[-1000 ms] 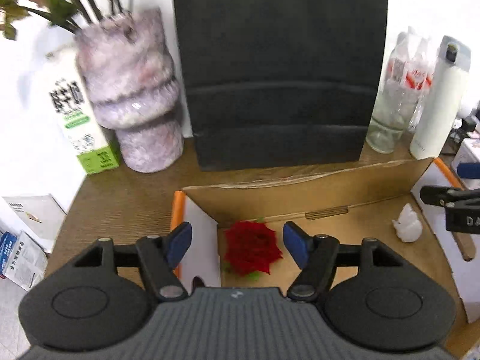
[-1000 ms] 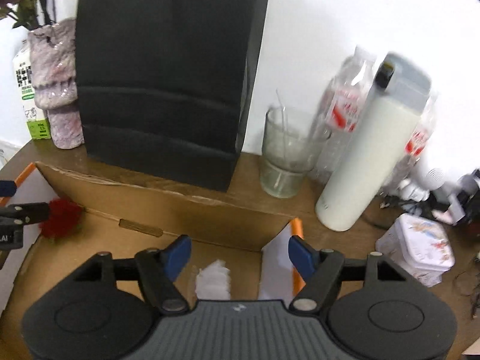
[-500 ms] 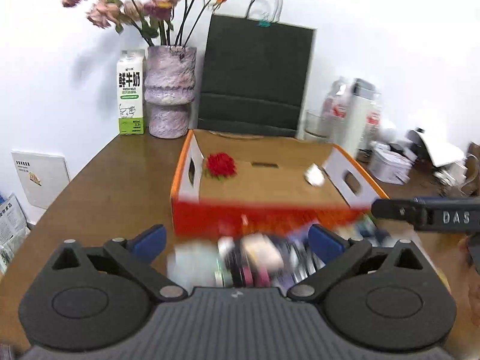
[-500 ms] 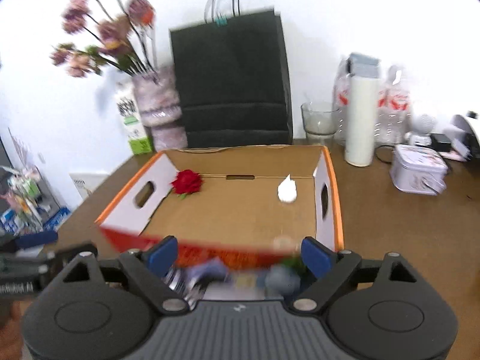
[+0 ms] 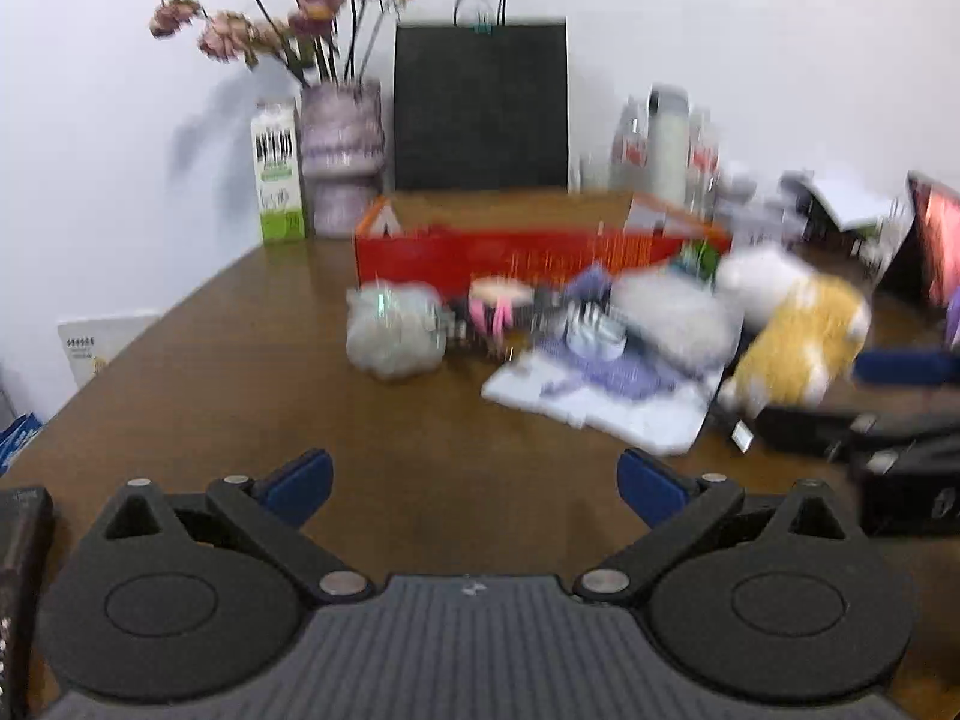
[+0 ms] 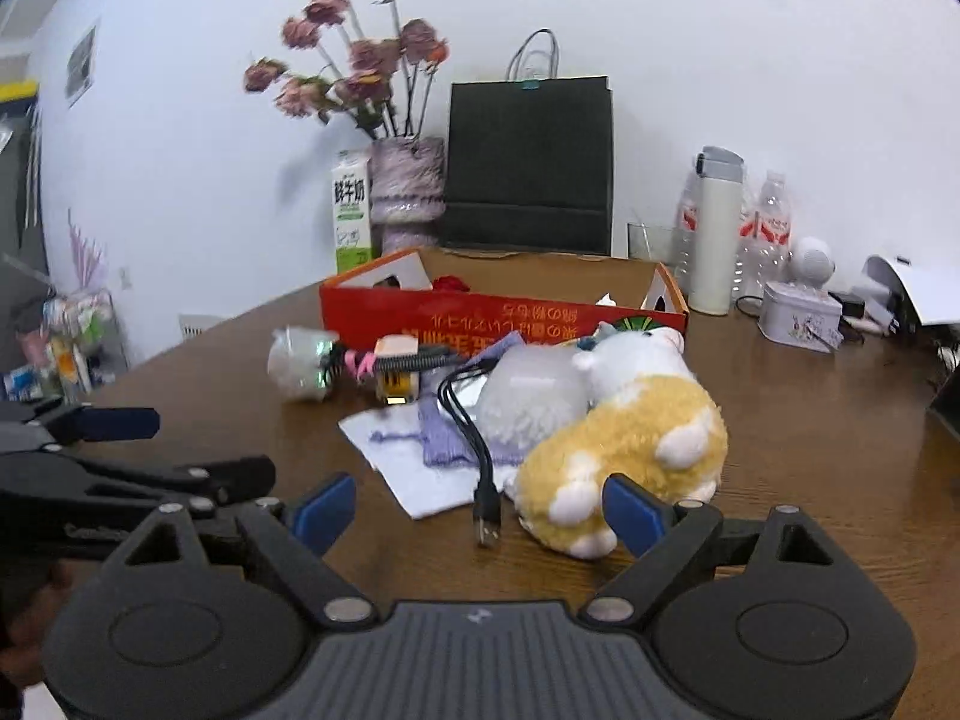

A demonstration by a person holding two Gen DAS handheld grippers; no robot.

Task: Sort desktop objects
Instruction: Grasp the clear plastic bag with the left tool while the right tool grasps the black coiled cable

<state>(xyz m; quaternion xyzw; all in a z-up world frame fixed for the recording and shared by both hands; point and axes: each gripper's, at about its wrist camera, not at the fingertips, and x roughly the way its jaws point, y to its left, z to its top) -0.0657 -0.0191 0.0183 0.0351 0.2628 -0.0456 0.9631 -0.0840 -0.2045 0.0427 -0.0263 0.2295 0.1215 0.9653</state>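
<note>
An orange cardboard box (image 6: 498,315) at the back holds a red rose (image 6: 450,284) and a small white figure (image 6: 607,300). In front of it lies a heap: a yellow-and-white plush toy (image 6: 630,444), a white fluffy ball (image 6: 528,402), a purple cloth (image 6: 444,438) on white paper, a black USB cable (image 6: 486,528) and a crumpled clear bag (image 6: 300,363). My right gripper (image 6: 480,510) is open, low over the table, with the cable plug and the plush's near end just beyond its tips. My left gripper (image 5: 474,483) is open and empty over bare wood, short of the blurred heap.
Along the wall stand a black paper bag (image 6: 528,162), a vase of flowers (image 6: 408,192), a milk carton (image 6: 351,210), a white flask (image 6: 714,234), bottles and a tin (image 6: 798,315). A dark box (image 5: 21,546) sits at the left gripper's near left.
Both grippers have pulled back from inside the box to the near side of the heap. Their jaws have spread wider. The rose and the white figure have stayed in the box.
</note>
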